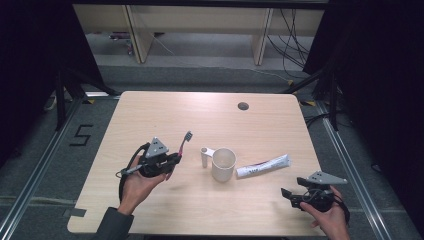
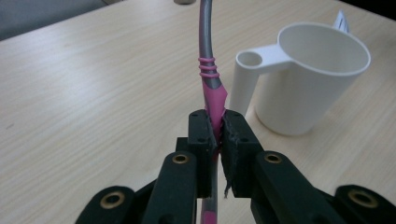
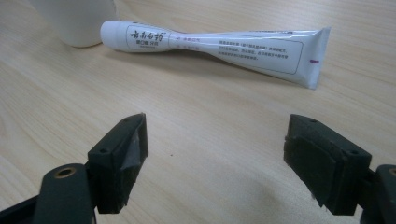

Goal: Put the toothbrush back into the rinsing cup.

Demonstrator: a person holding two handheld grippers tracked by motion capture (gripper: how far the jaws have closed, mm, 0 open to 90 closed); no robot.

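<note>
My left gripper is shut on the pink part of a grey and pink toothbrush, held above the table with the brush head pointing away from me. A white cup with a handle stands just right of it. A white toothpaste tube lies flat to the right of the cup. My right gripper hangs near the table's front right, open, with nothing between its jaws, pointing toward the tube.
The wooden table has a round cable hole at its back edge. Dark curtains and metal floor rails flank it on both sides. The table's front edge runs close under both hands.
</note>
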